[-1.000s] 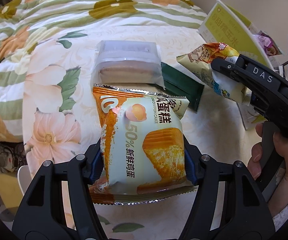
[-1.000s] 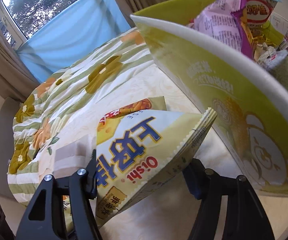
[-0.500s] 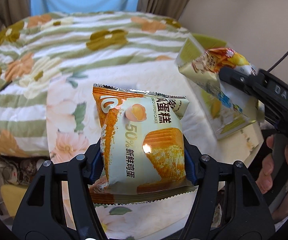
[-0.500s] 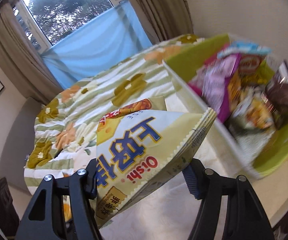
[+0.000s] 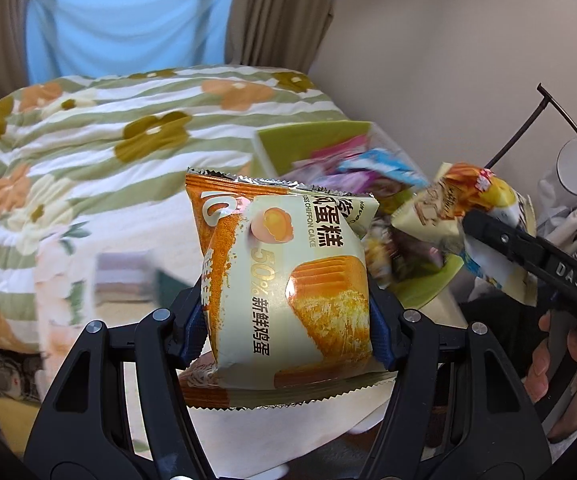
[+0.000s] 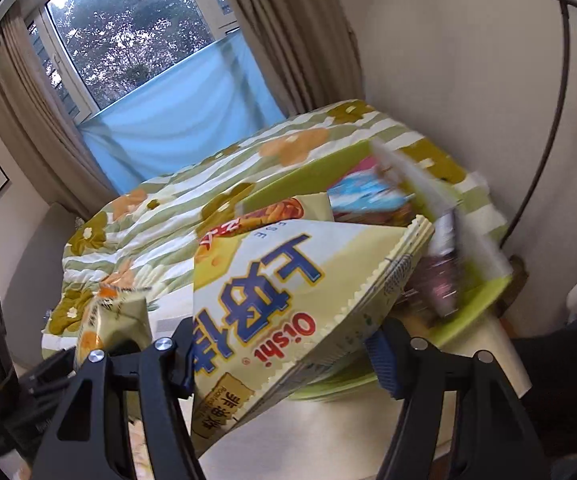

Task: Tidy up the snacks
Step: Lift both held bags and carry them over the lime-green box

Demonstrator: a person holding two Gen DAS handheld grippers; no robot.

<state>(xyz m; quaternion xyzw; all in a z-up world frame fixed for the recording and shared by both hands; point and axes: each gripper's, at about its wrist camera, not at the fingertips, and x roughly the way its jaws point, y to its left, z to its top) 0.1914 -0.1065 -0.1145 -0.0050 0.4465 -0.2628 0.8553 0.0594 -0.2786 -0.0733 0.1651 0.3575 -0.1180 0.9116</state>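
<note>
My left gripper (image 5: 286, 330) is shut on an orange-and-cream chiffon cake packet (image 5: 288, 292), held high above the table. My right gripper (image 6: 284, 354) is shut on a pale yellow Oishi snack bag (image 6: 284, 300). In the left wrist view that bag (image 5: 468, 216) hangs to the right in the other gripper, with a person's hand (image 5: 560, 364) below it. A green snack box (image 5: 428, 280) full of bright packets lies beyond and below both snacks; in the right wrist view the box (image 6: 476, 300) sits just behind the Oishi bag. The cake packet (image 6: 112, 320) shows at the lower left there.
A clear-wrapped sandwich pack (image 5: 122, 276) and a dark green packet (image 5: 172, 286) lie blurred on the white floral tablecloth (image 5: 68, 272). Behind is a bed with a green striped flower quilt (image 5: 128, 120). A wall and a dark metal stand (image 6: 544, 120) are close on the right.
Both grippers have risen with their snacks and swung toward the green box. The table items have dropped lower and further off; the box's contents now show from above.
</note>
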